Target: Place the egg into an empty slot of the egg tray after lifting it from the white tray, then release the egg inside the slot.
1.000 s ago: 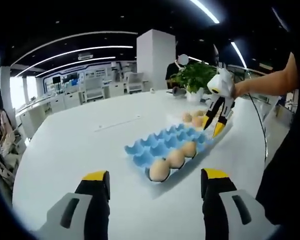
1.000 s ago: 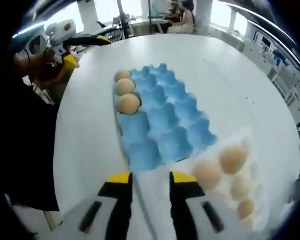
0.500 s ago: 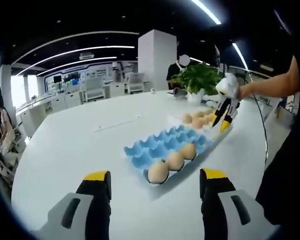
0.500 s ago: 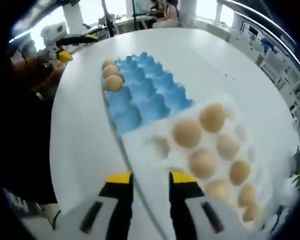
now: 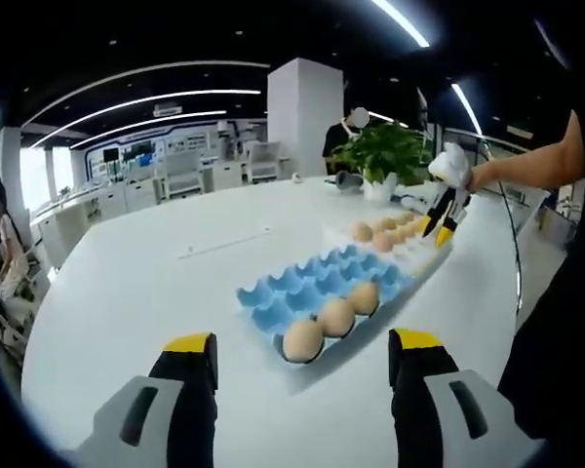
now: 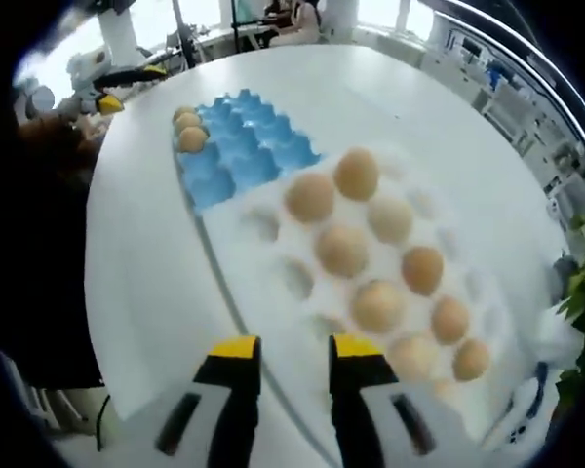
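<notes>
The blue egg tray (image 6: 236,151) touches the white tray (image 6: 273,268). A potted plant (image 5: 385,156) stands beyond the white tray. The right gripper (image 6: 285,353) hangs over the white tray, jaws apart and empty; the left gripper (image 5: 297,349) is likewise parted.

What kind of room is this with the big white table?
Probably an open-plan office or lab. Beyond the big white table there are rows of desks, long ceiling strip lights, a white pillar and a potted plant.

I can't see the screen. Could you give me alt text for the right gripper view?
The right gripper, its yellow-tipped jaws apart and empty, hangs above a white tray holding about nine brown eggs on a white table. Beyond it lies a blue egg tray with three eggs along one edge; the left gripper shows past it.
</notes>
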`<state>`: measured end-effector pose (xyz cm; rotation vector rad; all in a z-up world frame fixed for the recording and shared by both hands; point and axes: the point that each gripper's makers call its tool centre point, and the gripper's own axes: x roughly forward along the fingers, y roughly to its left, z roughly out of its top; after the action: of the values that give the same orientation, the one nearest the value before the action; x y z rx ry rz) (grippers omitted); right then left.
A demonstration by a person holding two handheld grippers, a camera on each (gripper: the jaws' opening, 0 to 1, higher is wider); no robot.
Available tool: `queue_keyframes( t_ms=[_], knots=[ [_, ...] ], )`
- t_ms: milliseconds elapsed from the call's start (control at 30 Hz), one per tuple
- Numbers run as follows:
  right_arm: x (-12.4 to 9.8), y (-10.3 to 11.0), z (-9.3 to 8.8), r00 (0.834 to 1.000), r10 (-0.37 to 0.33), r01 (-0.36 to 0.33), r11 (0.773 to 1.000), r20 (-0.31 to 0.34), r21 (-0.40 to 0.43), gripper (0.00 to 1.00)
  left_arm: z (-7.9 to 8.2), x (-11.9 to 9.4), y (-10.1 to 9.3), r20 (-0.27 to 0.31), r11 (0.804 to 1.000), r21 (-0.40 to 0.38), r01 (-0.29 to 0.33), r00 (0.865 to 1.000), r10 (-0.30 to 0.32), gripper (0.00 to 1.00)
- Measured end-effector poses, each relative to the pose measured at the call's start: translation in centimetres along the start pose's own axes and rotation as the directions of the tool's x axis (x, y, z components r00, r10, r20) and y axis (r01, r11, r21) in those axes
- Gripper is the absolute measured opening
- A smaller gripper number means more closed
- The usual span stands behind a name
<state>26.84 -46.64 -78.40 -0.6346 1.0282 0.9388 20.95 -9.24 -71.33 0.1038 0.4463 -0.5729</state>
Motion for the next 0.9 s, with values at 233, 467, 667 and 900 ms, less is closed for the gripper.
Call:
queue_keyframes(
  t_ms=[233,467,667,900],
  knots=[
    [-1.1,-1.6,-2.1,0.998,-0.043,0.043,0.999,-0.041,0.003,0.27,0.0,0.0,0.0,-0.004,1.0,0.001,-0.002,1.0,0.002,0.72],
    [-1.3,-2.4,-2.5,0.995,-0.074,0.073,0.997,-0.07,-0.02,0.27,0.2,0.2,-0.2,-0.005,1.0,0.007,0.004,1.0,-0.004,0.72],
    [-1.2,-2.9,-3.6,0.986,-0.103,0.094,0.993,-0.135,-0.071,0.26,0.2,0.1,0.0,-0.006,1.0,0.008,-0.003,1.0,0.003,0.71],
    [-0.3,-3.1,-4.0,0.977,-0.098,0.07,0.987,-0.19,-0.147,0.25,0.3,0.1,0.0,-0.006,1.0,0.01,-0.002,1.0,0.002,0.71]
  ],
)
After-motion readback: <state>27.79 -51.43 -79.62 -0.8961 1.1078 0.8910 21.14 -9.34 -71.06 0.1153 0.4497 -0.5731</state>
